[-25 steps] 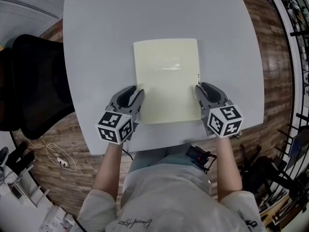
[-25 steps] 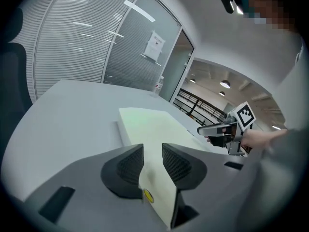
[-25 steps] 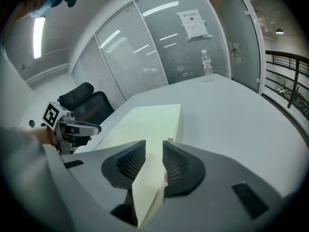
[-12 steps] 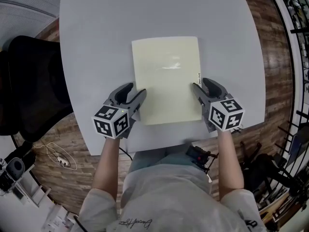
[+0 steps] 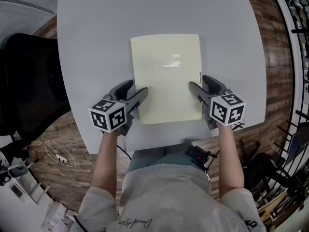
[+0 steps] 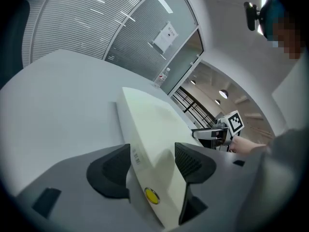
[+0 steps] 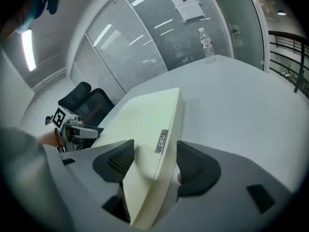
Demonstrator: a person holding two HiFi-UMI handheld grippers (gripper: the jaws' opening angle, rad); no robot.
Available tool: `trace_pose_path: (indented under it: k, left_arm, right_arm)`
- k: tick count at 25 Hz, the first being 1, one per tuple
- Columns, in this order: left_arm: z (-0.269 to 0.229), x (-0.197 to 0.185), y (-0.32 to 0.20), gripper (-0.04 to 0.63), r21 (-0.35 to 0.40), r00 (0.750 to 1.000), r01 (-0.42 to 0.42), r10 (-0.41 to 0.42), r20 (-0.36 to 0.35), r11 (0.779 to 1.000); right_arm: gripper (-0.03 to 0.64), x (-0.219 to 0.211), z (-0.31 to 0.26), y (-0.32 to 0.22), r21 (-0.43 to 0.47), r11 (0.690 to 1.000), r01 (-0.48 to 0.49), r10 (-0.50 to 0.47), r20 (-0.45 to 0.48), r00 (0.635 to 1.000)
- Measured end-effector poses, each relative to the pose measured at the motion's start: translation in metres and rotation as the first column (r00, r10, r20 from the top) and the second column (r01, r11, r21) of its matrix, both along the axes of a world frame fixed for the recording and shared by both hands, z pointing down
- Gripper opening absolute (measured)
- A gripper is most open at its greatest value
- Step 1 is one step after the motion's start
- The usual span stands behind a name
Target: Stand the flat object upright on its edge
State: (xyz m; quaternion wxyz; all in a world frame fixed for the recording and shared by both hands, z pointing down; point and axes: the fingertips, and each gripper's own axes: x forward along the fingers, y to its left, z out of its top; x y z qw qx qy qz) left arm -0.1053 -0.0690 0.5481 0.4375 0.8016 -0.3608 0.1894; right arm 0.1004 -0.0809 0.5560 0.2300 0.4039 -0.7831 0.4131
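Loosely, board's (image 5: 166,76) edges within both tongs (image 5: 138,88) (image 5: 200,82)

My head view is bright and evenly lit from above. The pale grey matte table (image 5: 96,42) reads clean, with only faint, soft shadows on it. A white streak of glare sits on the pale yellow glossy flat panel (image 5: 166,95), above its middle. The wide lens bows the table's edges and bends the brown wooden plank floor (image 5: 271,37) toward the corners.

Both gripper views are round fisheye pictures with black corners. In the right gripper view a long white strip light (image 7: 28,47) blooms at the left, and the panel's nearest end goes soft.
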Motion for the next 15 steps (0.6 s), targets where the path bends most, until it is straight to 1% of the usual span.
trace_pose_path:
  k: [4, 8, 10, 15]
  left_arm:
    - [0.006, 0.000, 0.002, 0.301, -0.044, 0.999, 0.011, -0.013, -0.038, 0.999]
    - [0.011, 0.000, 0.002, 0.301, -0.088, 0.996, 0.023, -0.030, -0.079, 0.996]
    - [0.014, 0.001, 0.002, 0.301, -0.099, 0.996, 0.021, -0.029, -0.081, 0.995]
    - [0.014, 0.002, 0.004, 0.301, -0.108, 0.998, 0.000, -0.006, -0.060, 0.994]
  right_arm:
    - [0.279, 0.000, 0.003, 0.002, -0.031, 1.000, 0.003, -0.003, 0.016, 1.000]
    - [0.279, -0.002, 0.007, 0.002, -0.076, 0.997, 0.034, -0.032, 0.033, 0.999]
    - [0.279, -0.003, 0.008, 0.001, -0.086, 0.995, 0.059, -0.056, 0.032, 0.998]
    - [0.279, -0.006, 0.007, 0.002, -0.092, 0.990, 0.104, -0.104, 0.009, 0.995]
